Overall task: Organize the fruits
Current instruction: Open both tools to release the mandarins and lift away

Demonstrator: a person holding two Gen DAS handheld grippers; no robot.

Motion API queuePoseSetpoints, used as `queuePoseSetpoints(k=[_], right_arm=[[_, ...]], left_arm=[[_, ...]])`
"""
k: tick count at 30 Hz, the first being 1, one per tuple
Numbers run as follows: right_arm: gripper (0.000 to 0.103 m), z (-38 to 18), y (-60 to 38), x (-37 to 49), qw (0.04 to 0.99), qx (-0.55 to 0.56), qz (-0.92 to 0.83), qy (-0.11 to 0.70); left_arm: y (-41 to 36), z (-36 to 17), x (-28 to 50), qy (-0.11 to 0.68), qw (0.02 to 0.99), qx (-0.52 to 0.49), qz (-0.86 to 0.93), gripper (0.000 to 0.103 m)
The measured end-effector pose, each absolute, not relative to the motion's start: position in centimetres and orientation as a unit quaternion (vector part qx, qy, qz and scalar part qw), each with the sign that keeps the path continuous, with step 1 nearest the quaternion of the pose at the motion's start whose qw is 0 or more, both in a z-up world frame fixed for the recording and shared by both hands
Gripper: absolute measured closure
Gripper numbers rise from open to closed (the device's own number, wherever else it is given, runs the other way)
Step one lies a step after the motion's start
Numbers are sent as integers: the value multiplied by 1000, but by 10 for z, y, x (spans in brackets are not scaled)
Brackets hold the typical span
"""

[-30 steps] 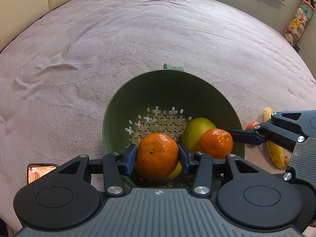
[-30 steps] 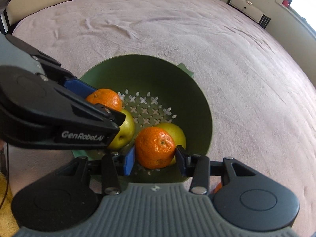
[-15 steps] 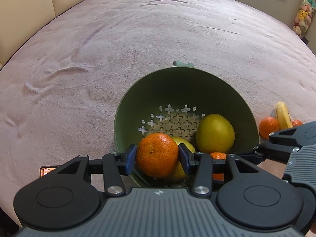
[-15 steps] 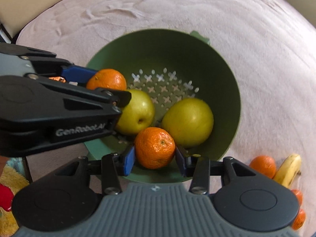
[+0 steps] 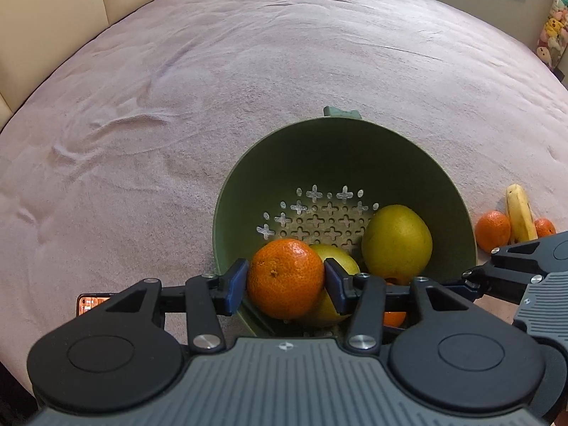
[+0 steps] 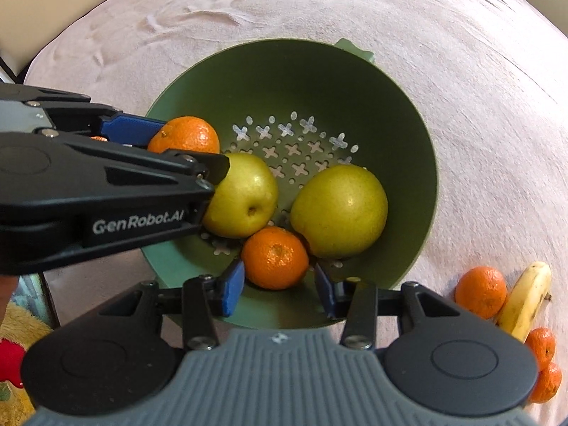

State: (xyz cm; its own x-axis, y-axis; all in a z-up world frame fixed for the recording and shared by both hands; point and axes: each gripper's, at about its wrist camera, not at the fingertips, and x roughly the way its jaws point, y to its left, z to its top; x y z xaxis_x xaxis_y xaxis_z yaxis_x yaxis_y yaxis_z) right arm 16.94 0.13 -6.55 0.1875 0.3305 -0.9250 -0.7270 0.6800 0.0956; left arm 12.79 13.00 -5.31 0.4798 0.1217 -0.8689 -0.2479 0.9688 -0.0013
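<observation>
A green colander [image 5: 319, 149] [image 6: 408, 113] sits on the pink cloth. It holds two yellow-green pears [image 6: 339, 209] [image 6: 245, 195]. My left gripper [image 5: 285, 278] is shut on an orange mandarin [image 5: 284, 277] over the colander's near left rim; it also shows in the right wrist view [image 6: 184, 138]. My right gripper [image 6: 278, 285] is open over the near rim. A second mandarin [image 6: 275, 257] lies in the colander between its pads [image 6: 232, 285], which stand apart from it.
To the right of the colander lie a banana [image 6: 525, 298] [image 5: 520, 216] and several loose mandarins [image 6: 481, 291] [image 5: 493, 230]. A phone [image 5: 92, 303] lies at the near left. Cream cushions [image 5: 53, 17] line the far edge.
My right gripper's pads have opened off its mandarin, which now lies in the colander. Both grippers have risen and drawn back a little. The left still holds its mandarin.
</observation>
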Motion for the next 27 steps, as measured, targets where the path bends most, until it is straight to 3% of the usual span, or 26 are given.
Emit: queuePoseSetpoints(k=[2,4,6,9,20,27], right_arm=[[60,-64,0,169,749,-186,350,530],[49,-61,-3,168,754,-183,346,527],[45,-57,-5,168,762,-181,341,519],[44,-49,-8,167,772,-179,336,509],[32,-5,-49,148,845,-162,275,428],[32,4,-95,127,892,-152,204,374]], left_arm=[[129,-51,128,498,858,-60,109,43],[128,-48,127,495,860,-58,108,37],[127,-44,126,489,863,-58,109,29],[125,-36,123,476,871,-52,114,26],[111,-2,114,417,903,-73,75,24],[86,9,108,378,922,-78,13,24]])
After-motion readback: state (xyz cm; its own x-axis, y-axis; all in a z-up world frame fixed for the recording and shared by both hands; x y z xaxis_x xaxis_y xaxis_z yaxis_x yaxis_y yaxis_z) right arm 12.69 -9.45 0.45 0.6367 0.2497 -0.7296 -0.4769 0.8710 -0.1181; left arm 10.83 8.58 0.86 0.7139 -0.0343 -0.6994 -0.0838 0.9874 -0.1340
